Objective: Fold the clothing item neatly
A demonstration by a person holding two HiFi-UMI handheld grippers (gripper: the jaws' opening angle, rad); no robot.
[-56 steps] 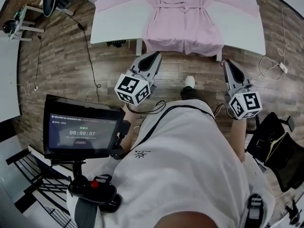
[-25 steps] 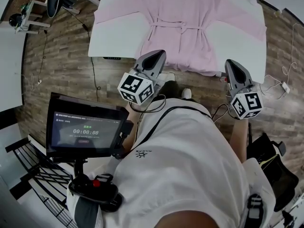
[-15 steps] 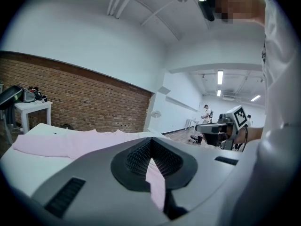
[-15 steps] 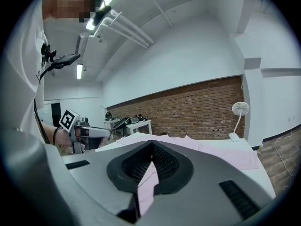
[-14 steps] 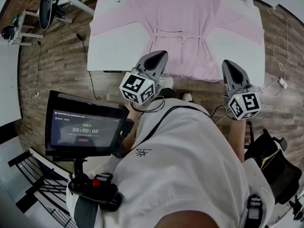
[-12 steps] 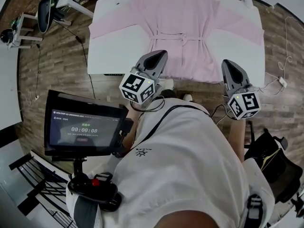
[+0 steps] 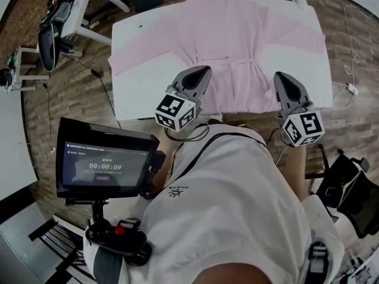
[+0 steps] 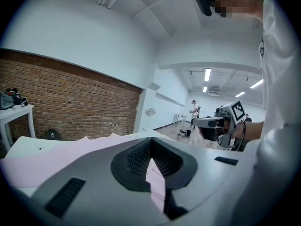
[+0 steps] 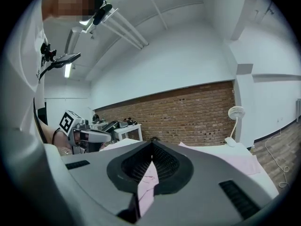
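Lab or studio workspace: brick wall (image 9: 188,121), white worktable (image 7: 133,96), wood-plank floor (image 7: 71,99), loose cables (image 7: 347,46), ceiling strip lights (image 8: 207,74), recording screen (image 7: 105,164) on a stand.

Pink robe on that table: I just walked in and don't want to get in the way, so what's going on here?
A person stands at the near edge of a white table, holding a gripper in each hand. The pink robe lies spread flat on it, sleeves out to both sides, belt tied at the waist. The left gripper and right gripper are both shut and empty, pointing at the hem end. No fold has been made yet.
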